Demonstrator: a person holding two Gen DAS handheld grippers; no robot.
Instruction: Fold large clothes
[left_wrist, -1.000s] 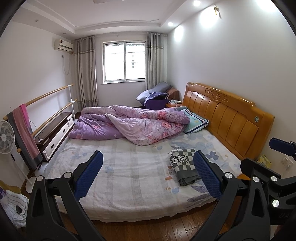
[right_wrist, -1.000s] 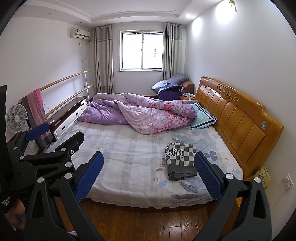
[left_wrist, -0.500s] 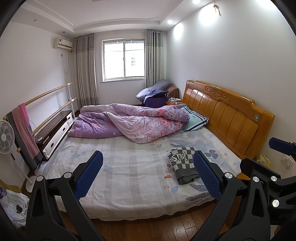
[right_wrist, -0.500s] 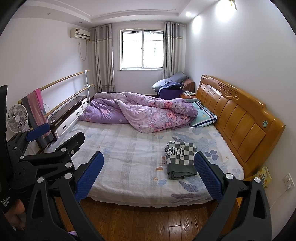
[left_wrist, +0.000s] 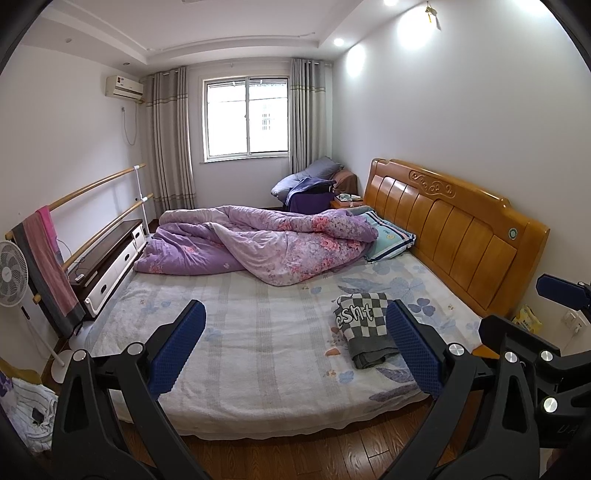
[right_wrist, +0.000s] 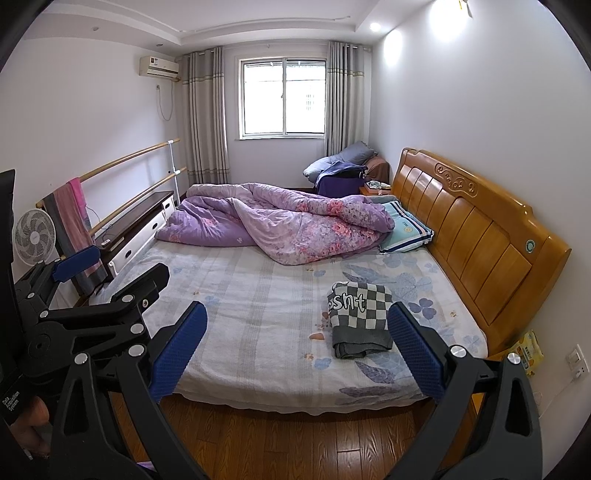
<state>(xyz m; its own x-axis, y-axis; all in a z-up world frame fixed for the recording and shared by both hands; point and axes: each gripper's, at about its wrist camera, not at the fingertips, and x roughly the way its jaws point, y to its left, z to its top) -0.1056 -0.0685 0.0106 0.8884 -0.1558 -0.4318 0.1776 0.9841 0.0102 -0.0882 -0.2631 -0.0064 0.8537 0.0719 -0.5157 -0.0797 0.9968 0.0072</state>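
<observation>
while both claws hang over the floor short of the bed's (right_wrist: 258, 332) foot edge, the checkered garment (right_wrist: 360, 317) lies already folded on the mattress, on the headboard (right_wrist: 480, 236) side and well apart from the purple quilt (right_wrist: 295, 229). its long axis runs from the foot edge toward the quilt. the right claw (right_wrist: 295, 354) is spread and empty, with the garment just inside its headboard-side finger. the left claw (left_wrist: 291, 354) is likewise spread and empty. judged nearer: the right claw.
</observation>
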